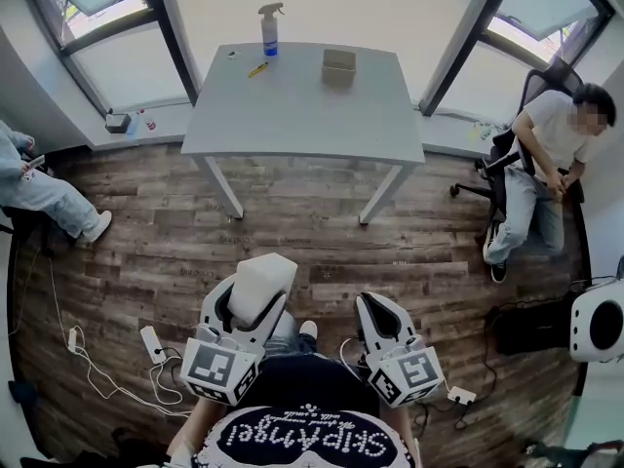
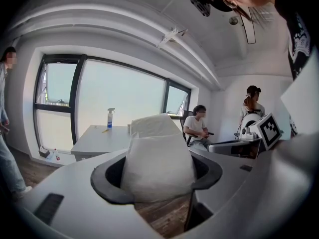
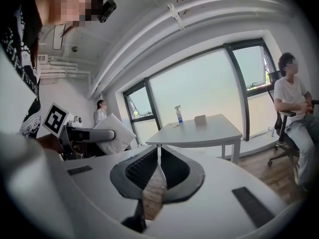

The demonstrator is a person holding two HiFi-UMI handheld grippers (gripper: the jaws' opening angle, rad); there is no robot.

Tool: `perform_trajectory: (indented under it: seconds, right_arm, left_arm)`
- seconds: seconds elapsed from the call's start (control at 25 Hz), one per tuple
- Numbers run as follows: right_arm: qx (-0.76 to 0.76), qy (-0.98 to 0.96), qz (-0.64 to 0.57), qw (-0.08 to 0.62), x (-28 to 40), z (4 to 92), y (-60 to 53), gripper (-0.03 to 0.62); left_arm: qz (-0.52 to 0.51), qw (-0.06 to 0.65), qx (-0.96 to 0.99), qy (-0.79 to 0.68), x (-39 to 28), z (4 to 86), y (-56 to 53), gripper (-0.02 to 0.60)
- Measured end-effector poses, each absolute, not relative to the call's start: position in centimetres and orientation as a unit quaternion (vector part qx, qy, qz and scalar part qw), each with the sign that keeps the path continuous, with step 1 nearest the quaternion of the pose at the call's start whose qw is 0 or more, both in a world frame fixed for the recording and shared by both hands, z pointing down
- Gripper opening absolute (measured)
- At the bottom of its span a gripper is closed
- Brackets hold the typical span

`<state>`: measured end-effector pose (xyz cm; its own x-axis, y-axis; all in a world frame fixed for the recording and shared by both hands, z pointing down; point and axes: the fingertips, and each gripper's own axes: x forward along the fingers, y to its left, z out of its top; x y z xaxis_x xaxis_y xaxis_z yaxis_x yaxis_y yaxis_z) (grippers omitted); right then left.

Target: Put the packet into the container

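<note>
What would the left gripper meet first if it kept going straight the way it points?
The left gripper, shut on the packet, would likely reach the grey table first; depth is unclear.

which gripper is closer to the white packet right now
Left. The left gripper has the packet clamped between its jaws. The right gripper is off to the packet's right, apart from it, with its jaws closed on nothing.
</note>
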<state>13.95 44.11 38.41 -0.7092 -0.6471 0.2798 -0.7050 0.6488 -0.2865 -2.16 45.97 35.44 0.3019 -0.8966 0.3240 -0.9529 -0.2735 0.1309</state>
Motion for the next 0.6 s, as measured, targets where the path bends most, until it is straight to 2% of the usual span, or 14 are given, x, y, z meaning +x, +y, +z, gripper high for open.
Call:
perform_trajectory:
  seconds: [0.6]
  right_arm:
    - [0.397, -0.896, 0.186, 0.066, 8.3, 37.1, 36.3, 0.029]
  left_arm:
    - [0.090, 0.137, 0.814, -0.557, -7.1, 34.6, 37.8, 0.288]
